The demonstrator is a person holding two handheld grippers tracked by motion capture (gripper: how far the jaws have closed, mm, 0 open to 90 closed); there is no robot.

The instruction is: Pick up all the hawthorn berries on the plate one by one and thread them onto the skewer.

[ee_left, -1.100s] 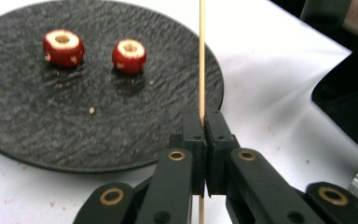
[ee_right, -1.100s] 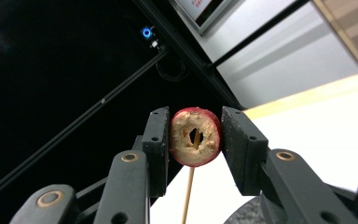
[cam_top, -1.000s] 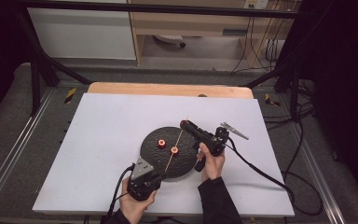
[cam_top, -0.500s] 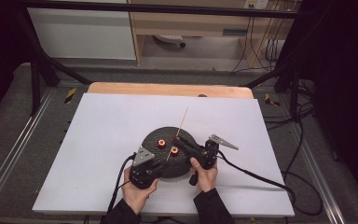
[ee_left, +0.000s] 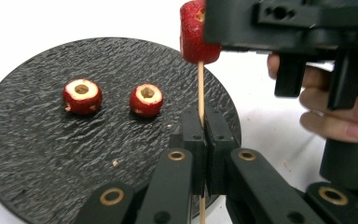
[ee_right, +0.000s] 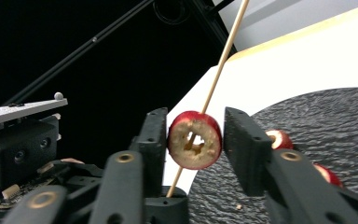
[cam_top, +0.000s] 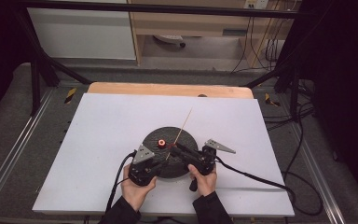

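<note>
My left gripper (ee_left: 204, 126) is shut on a thin wooden skewer (ee_left: 200, 88) that slants up and away over a round black slate plate (cam_top: 186, 135). A cored red fruit slice (ee_right: 182, 154) is threaded on the skewer. My right gripper (ee_right: 195, 140) straddles this slice; its jaws have just been opening, and a small gap shows on one side. Two more cored red pieces (ee_left: 82, 95) (ee_left: 146, 99) lie on the plate. In the high view both grippers, left (cam_top: 162, 162) and right (cam_top: 173, 147), meet at the plate's near edge.
The plate sits on a white sheet (cam_top: 102, 140) over a wooden table (cam_top: 168, 88). Cables (cam_top: 256, 176) trail from both grippers toward the near and right edges. Metal frame rails (cam_top: 9, 158) run along both sides of the table.
The right gripper has come down toward the plate's near edge and closer to the left one. The skewer now points up and away past the plate's far rim.
</note>
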